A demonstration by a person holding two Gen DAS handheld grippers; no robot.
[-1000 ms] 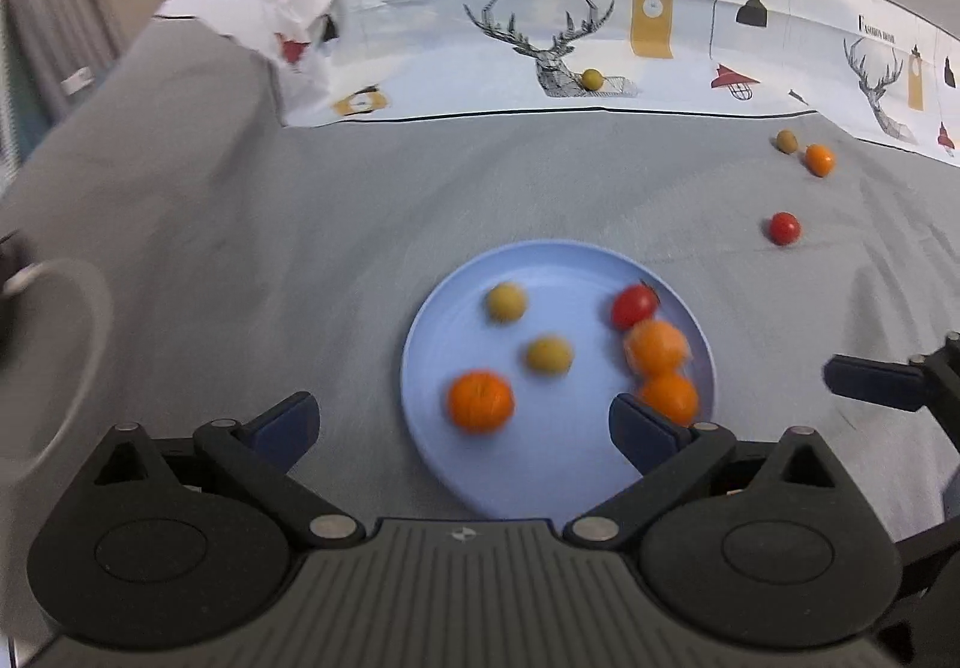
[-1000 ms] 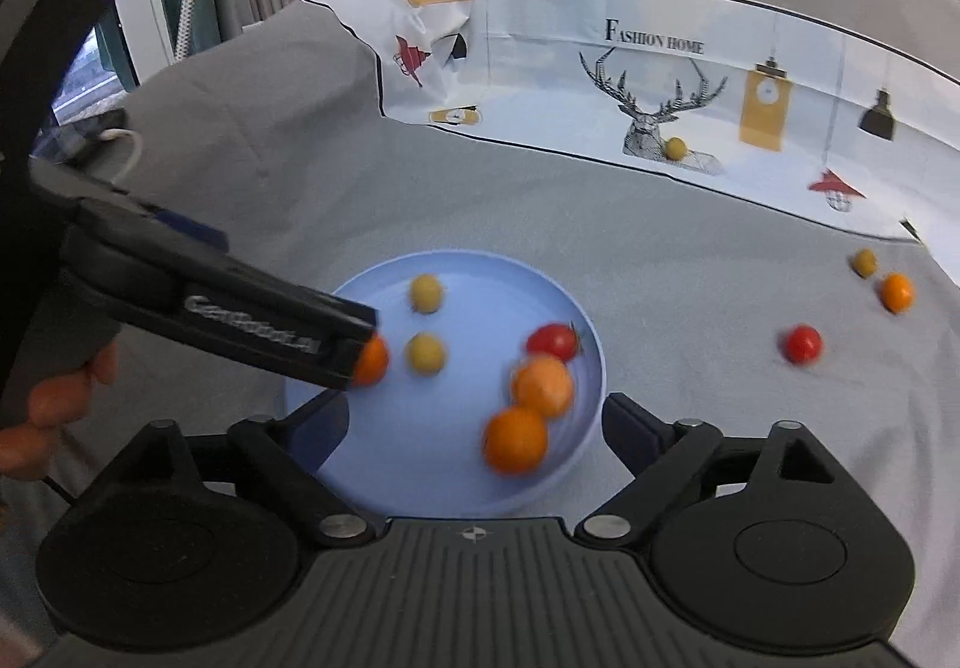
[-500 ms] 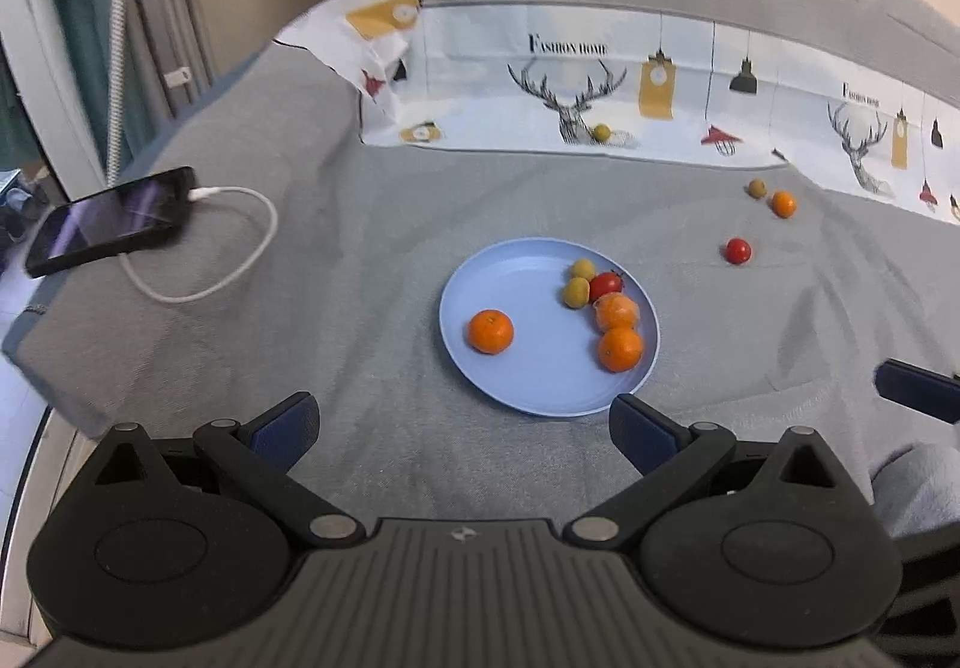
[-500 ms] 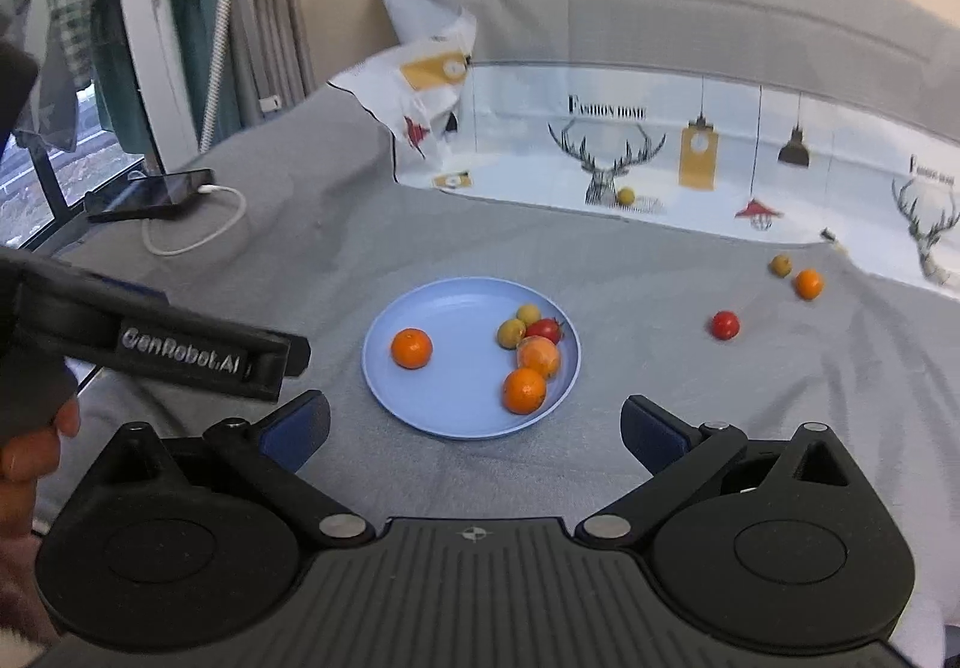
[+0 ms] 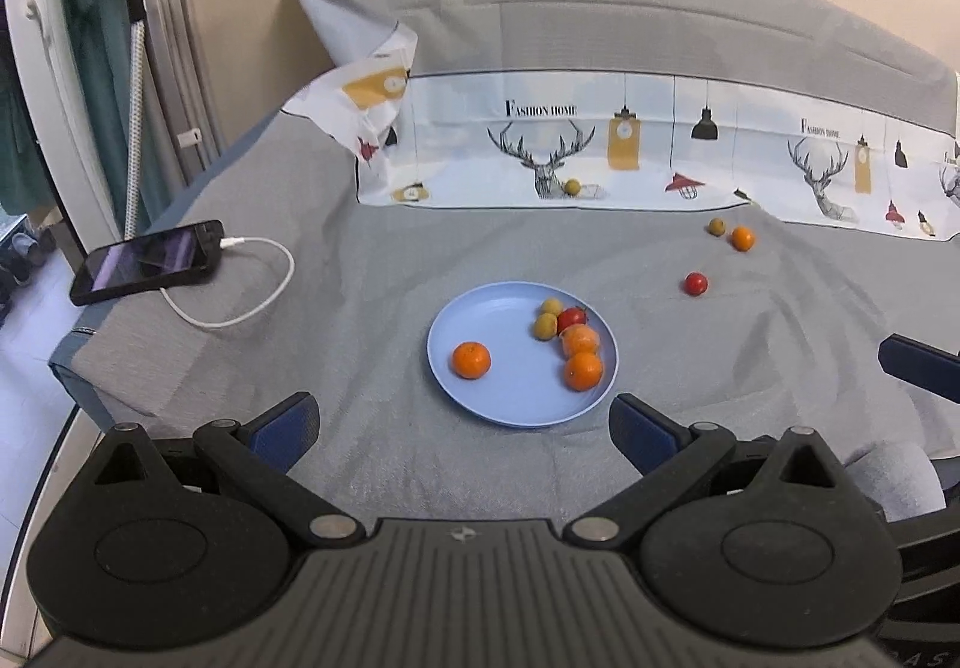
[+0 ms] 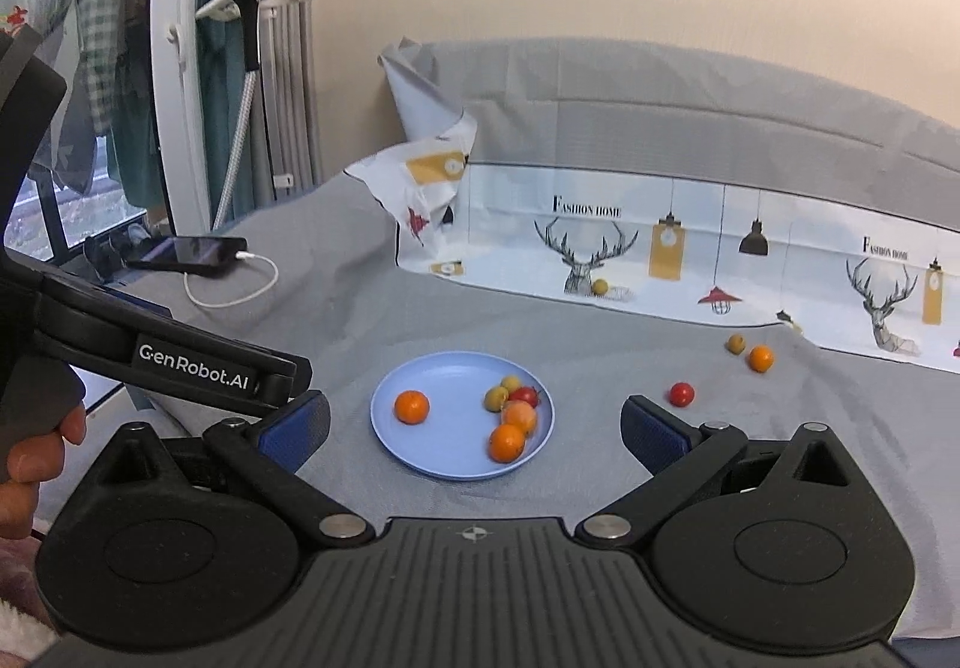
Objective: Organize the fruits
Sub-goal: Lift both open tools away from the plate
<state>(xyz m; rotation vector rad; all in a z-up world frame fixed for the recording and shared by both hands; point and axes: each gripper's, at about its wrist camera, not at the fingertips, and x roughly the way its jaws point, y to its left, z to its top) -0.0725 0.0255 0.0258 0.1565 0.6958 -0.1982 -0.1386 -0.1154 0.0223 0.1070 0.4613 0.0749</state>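
Two handheld grippers hover above a surface draped in grey woven cloth. The left gripper has its jaws spread wide and holds nothing. The right gripper likewise has its jaws wide apart and empty.

Between each pair of blue-padded fingers, farther out on the cloth, sits a round pale-blue plate. On its left part lies a single orange mandarin, apart from the rest. On the right part is a cluster: two small olive-green fruits side by side, a red cherry tomato touching them, and below it two more orange mandarins, one just behind the other near the rim.

Off the plate to the right, a second red cherry tomato lies alone on the cloth. Farther back, a small orange fruit sits just beside a small olive-green fruit. Another yellowish-green fruit rests on a white printed cloth with deer and lamp drawings that runs along the back.

At the left edge, a black smartphone lies plugged into a looping white charging cable.

In the right wrist view, the left gripper's black body marked "GenRobot.AI" crosses the left side, with the person's fingers around its handle.
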